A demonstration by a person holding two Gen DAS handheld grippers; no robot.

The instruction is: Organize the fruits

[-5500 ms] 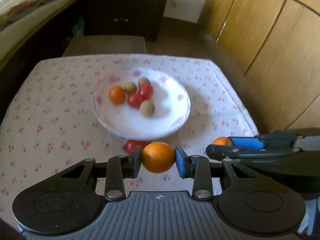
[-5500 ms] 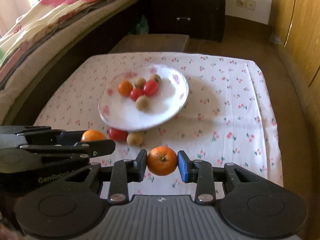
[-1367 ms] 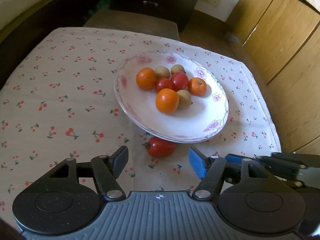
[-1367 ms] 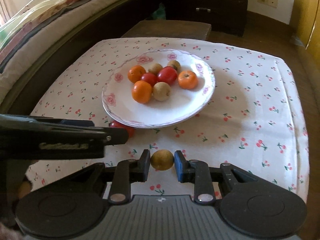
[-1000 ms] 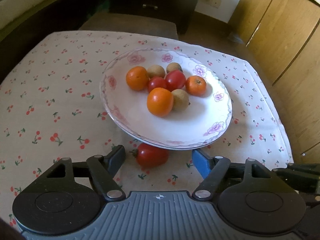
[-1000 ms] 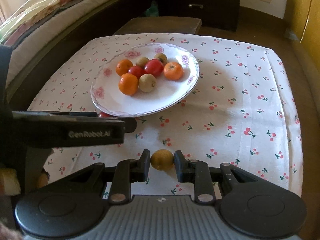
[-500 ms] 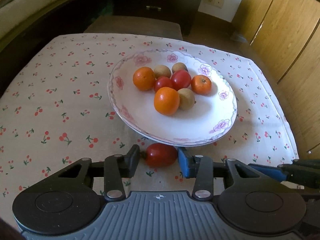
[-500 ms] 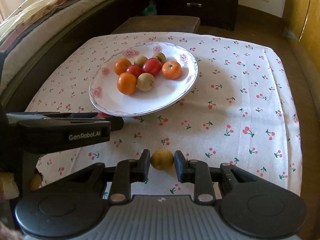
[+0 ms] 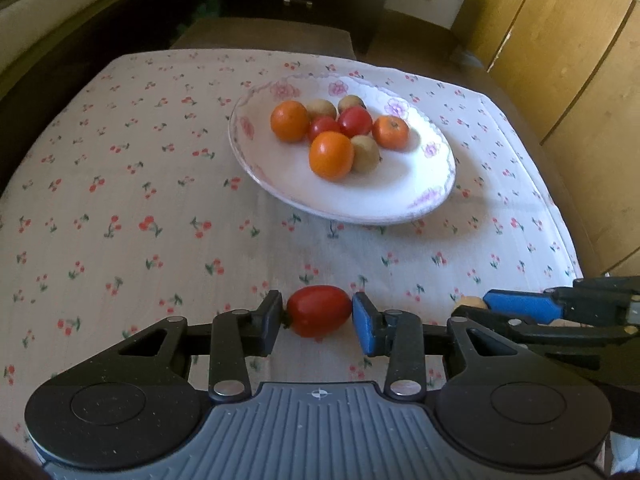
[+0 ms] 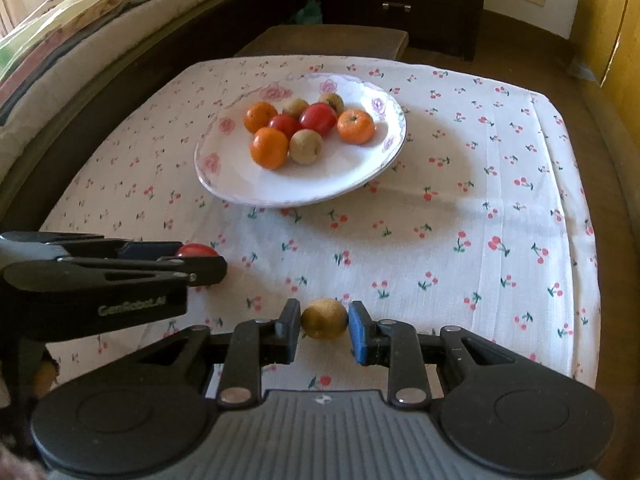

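Note:
A white flowered plate [image 9: 400, 204] [image 10: 240, 188] sits on the cherry-print tablecloth and holds several oranges, red tomatoes and small brown fruits. My left gripper [image 9: 319, 317] is shut on a red tomato [image 9: 319, 310], held above the cloth in front of the plate; it also shows at the left of the right wrist view [image 10: 196, 251]. My right gripper [image 10: 324, 322] is shut on a small brown fruit [image 10: 324, 319], also above the cloth near the front edge. It shows at the right of the left wrist view [image 9: 472, 303].
The cloth-covered table [image 10: 500, 184] drops off at its right and front edges. A bed [image 10: 80, 20] runs along the left, a dark dresser [image 10: 400, 4] stands behind, and wooden cabinets [image 9: 560, 60] are to the right.
My left gripper closed on the red tomato beside the plate and has lifted it back toward me. My right gripper has kept hold of the brown fruit and drawn back slightly.

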